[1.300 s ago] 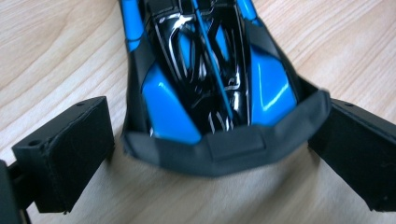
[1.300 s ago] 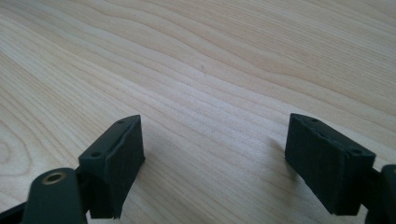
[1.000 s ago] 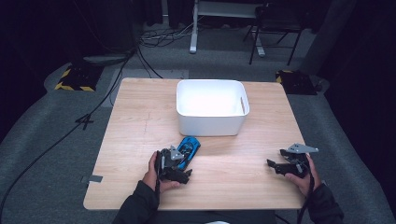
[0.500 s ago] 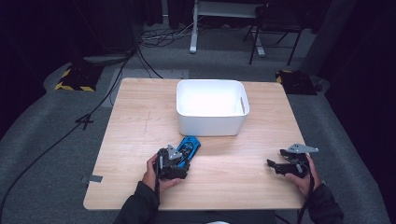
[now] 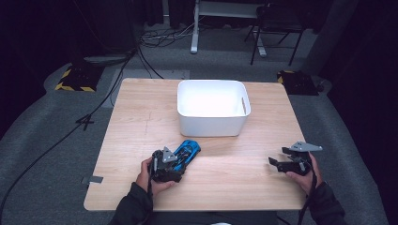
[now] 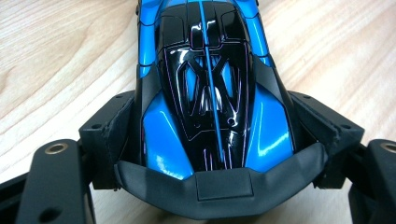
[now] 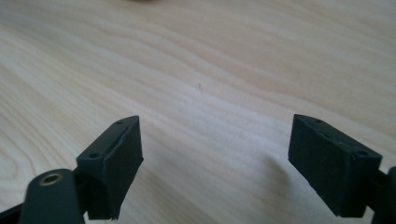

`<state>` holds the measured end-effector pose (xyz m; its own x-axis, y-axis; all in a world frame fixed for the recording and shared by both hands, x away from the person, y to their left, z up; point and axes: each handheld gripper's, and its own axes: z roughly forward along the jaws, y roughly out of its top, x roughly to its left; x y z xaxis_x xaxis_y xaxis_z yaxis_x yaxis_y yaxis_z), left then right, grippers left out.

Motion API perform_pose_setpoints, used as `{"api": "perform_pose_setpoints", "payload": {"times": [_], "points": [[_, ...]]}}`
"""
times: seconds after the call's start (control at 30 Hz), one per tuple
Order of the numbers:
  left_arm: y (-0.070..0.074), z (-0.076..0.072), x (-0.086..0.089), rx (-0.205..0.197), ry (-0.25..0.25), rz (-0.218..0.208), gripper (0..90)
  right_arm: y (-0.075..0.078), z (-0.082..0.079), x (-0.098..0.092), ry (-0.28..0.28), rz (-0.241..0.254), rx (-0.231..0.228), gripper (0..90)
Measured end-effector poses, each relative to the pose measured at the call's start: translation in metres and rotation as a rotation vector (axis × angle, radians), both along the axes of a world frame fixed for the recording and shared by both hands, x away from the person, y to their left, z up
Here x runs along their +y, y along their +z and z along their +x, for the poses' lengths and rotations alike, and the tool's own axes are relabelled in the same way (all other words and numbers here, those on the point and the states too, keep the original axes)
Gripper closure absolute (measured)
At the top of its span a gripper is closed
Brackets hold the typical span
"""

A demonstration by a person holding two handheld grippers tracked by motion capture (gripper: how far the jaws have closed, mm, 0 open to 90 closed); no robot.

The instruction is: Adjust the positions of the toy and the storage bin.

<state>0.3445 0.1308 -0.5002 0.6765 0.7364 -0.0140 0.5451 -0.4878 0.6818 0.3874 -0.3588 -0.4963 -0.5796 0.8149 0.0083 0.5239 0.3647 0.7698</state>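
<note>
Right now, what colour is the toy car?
The toy car is bright blue with glossy black; left gripper view shows it best.

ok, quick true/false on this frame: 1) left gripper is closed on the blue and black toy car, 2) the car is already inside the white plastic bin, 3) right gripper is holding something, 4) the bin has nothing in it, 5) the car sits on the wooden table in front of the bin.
1) True. The left gripper jaws have just been closing and now press both flanks of the blue and black toy car.
2) False. The car lies on the light wooden table, outside the white plastic bin.
3) False. The right gripper has its jaws wide apart over bare wood, nothing between them.
4) True. The high view shows no contents in the bin.
5) True. It lies just in front of the bin's near wall.
</note>
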Motion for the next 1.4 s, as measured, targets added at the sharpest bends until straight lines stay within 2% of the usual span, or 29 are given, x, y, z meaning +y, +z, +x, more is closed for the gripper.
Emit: {"api": "perform_pose_setpoints", "payload": {"times": [0.1,0.13,0.17,0.23,0.27,0.33,0.37,0.4,0.43,0.5,0.63,0.67,0.7,0.77,0.83,0.87,1.07,1.3,1.37,1.4], "points": [[-0.001,-0.002,0.004,0.003,-0.010,-0.011,23.3,0.008,0.003,0.001,-0.005,0.021,-0.017,18.8],[0.000,-0.003,0.006,-0.004,-0.012,-0.005,23.3,0.018,0.007,0.003,-0.011,0.032,-0.045,19.4],[0.000,-0.003,0.008,-0.005,-0.023,-0.005,23.3,0.018,0.007,0.003,-0.011,0.032,-0.045,19.4],[0.000,-0.005,0.012,-0.006,-0.030,0.000,23.4,0.037,0.015,0.012,0.006,0.050,-0.089,19.8],[-0.001,-0.006,0.013,0.007,-0.036,-0.015,23.4,0.045,0.019,0.016,0.010,0.064,-0.107,20.1],[-0.001,-0.007,0.015,-0.004,-0.039,-0.008,23.5,0.064,0.028,0.025,0.006,0.093,-0.140,21.8],[-0.001,-0.008,0.016,-0.003,-0.037,-0.011,23.5,0.064,0.028,0.025,0.006,0.093,-0.140,21.8],[-0.001,-0.010,0.020,-0.009,-0.047,-0.007,23.5,0.084,0.038,0.034,0.006,0.143,-0.170,22.1],[-0.001,-0.010,0.021,-0.006,-0.052,-0.003,23.5,0.094,0.043,0.040,0.009,0.158,-0.184,22.1],[-0.001,-0.011,0.022,-0.006,-0.054,-0.010,23.5,0.112,0.052,0.052,0.009,0.134,-0.217,22.1],[-0.001,-0.014,0.027,0.002,-0.063,-0.017,23.5,0.134,0.070,0.071,0.028,0.152,-0.226,22.5],[-0.001,-0.015,0.028,-0.010,-0.064,-0.010,23.5,0.134,0.070,0.071,0.028,0.152,-0.226,22.5],[-0.002,-0.016,0.030,-0.005,-0.065,-0.013,23.5,0.137,0.073,0.074,0.034,0.172,-0.222,22.6],[-0.002,-0.017,0.032,-0.007,-0.068,-0.012,23.5,0.140,0.081,0.082,0.045,0.143,-0.222,22.7],[-0.001,-0.018,0.034,-0.009,-0.073,-0.010,23.5,0.141,0.087,0.088,0.042,0.140,-0.211,22.8],[-0.001,-0.018,0.034,-0.007,-0.076,-0.011,23.5,0.140,0.096,0.096,0.043,0.130,-0.195,22.9],[-0.002,-0.018,0.034,0.002,-0.073,-0.019,23.5,0.135,0.115,0.110,0.003,0.083,-0.146,24.0],[-0.001,-0.017,0.034,-0.008,-0.077,-0.012,23.5,0.122,0.127,0.121,-0.019,0.021,-0.070,29.7],[-0.001,-0.017,0.034,-0.007,-0.078,-0.011,23.5,0.120,0.127,0.122,-0.026,0.018,-0.060,29.7],[-0.001,-0.017,0.034,-0.009,-0.079,-0.010,23.5,0.116,0.127,0.123,-0.008,0.028,-0.030,31.5]]}}
